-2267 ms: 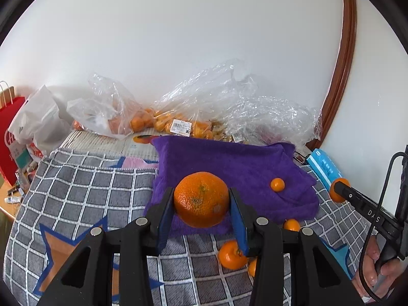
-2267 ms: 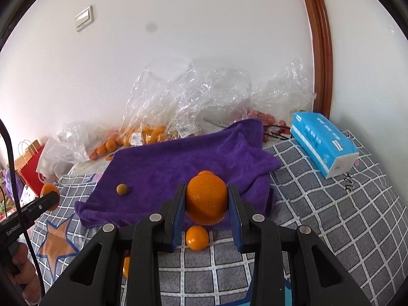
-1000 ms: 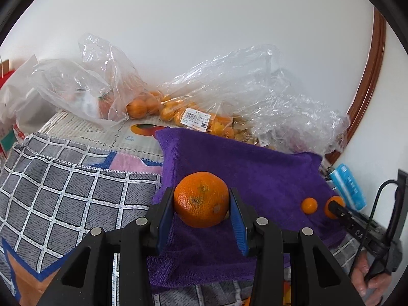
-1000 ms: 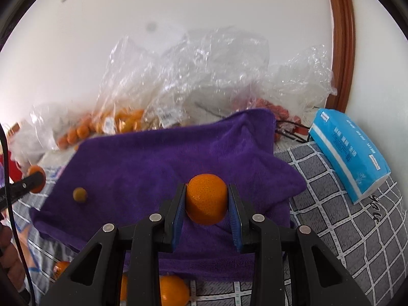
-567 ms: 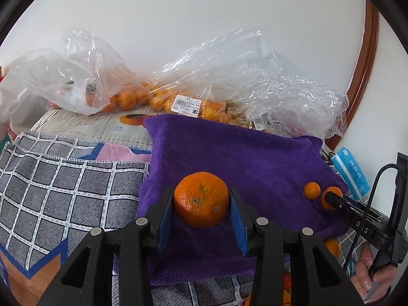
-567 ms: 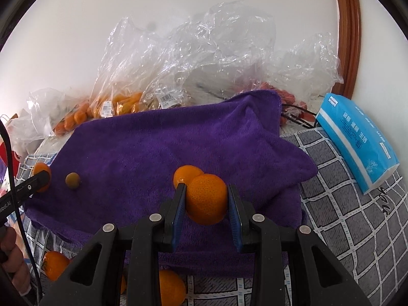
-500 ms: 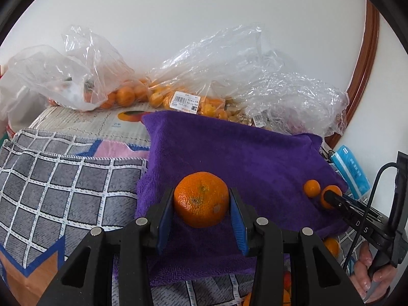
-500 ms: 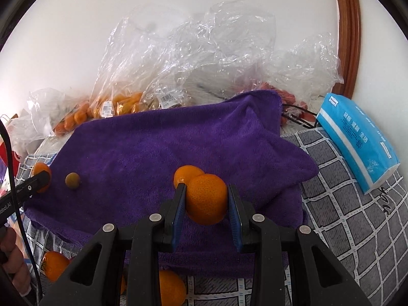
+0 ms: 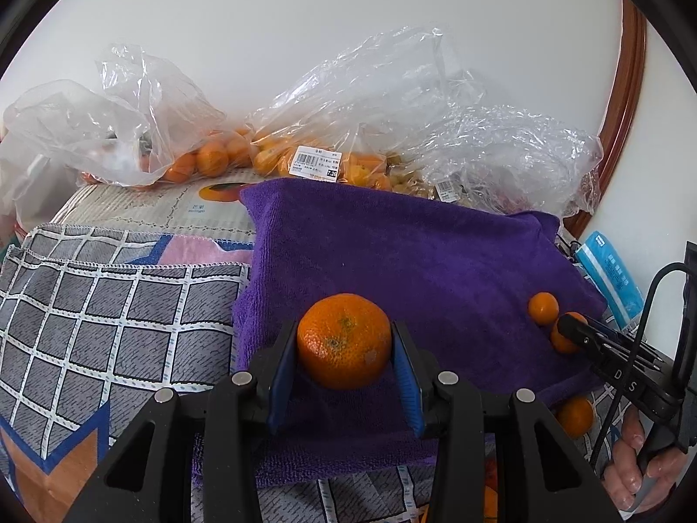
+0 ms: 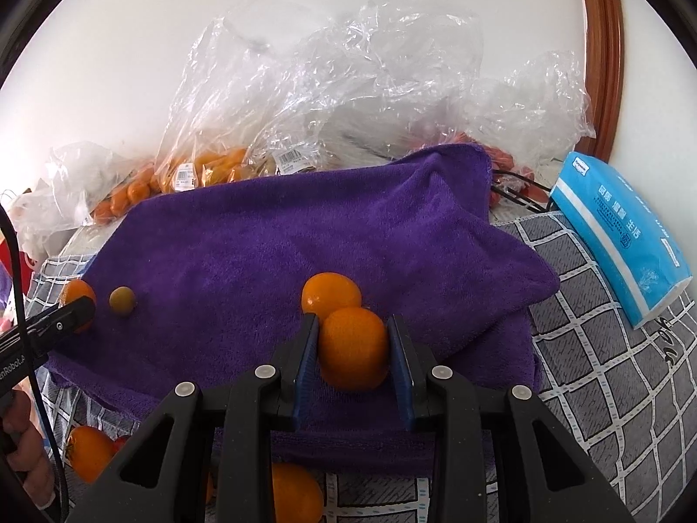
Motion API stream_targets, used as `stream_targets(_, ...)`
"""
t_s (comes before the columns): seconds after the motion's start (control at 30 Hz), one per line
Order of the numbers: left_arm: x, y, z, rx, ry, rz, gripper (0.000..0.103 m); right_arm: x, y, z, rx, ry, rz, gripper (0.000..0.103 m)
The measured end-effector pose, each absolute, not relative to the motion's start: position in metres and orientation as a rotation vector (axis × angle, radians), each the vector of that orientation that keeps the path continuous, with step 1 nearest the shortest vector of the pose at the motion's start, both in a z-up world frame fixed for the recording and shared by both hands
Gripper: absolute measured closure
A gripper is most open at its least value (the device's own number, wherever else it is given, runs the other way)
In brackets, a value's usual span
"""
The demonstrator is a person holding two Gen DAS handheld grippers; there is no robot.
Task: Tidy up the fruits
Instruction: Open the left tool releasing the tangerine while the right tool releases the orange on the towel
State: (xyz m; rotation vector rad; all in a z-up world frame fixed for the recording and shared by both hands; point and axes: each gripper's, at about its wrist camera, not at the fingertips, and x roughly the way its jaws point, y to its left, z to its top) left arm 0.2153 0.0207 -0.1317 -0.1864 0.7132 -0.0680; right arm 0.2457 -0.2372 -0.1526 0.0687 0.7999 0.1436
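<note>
My left gripper [image 9: 344, 353] is shut on a large orange [image 9: 344, 340] and holds it over the near left part of the purple towel [image 9: 414, 257]. My right gripper [image 10: 353, 353] is shut on a smaller orange [image 10: 353, 348] over the towel [image 10: 283, 235], right behind another orange [image 10: 331, 294] lying on it. A small greenish fruit [image 10: 122, 300] lies at the towel's left side. In the left wrist view the right gripper's tip [image 9: 575, 333] shows beside a small orange [image 9: 543, 308] on the towel's right part.
Clear plastic bags with oranges [image 9: 209, 159] and crumpled bags [image 10: 370, 74] line the wall behind the towel. A blue tissue pack [image 10: 618, 235] lies at the right on the grey checked cloth [image 9: 109, 305]. Loose oranges [image 10: 296, 494] lie in front of the towel.
Both grippers have moved forward over the towel with their oranges still held. The right gripper now sits lower and closer to the orange lying on the towel.
</note>
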Motion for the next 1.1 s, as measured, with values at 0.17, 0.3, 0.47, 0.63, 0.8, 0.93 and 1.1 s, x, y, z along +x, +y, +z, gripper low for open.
stream_targets(0.17,0.216,0.019,-0.132,-0.176,0.715,-0.066,0.063,0.243,-0.235,-0.15,0.049,0.782,0.136,0.071)
stream_targets(0.3,0.216,0.02,-0.132,-0.182,0.716,-0.071,0.063,0.24,-0.231,-0.147,0.029,0.762,0.145,0.064)
stream_targets(0.47,0.216,0.02,-0.131,-0.189,0.709,-0.082,0.061,0.238,-0.229,-0.144,0.032,0.744,0.154,0.056)
stream_targets(0.63,0.212,0.018,-0.128,-0.191,0.687,-0.098,0.054,0.235,-0.228,-0.141,0.041,0.718,0.16,0.053)
stream_targets(0.8,0.209,0.017,-0.124,-0.194,0.662,-0.101,0.052,0.231,-0.227,-0.139,0.039,0.691,0.168,0.053)
stream_targets(0.93,0.205,0.02,-0.12,-0.212,0.635,-0.101,0.047,0.228,-0.229,-0.135,0.041,0.663,0.153,0.052)
stream_targets(1.1,0.202,0.022,-0.118,-0.22,0.613,-0.082,0.046,0.223,-0.23,-0.13,0.03,0.627,0.127,0.052)
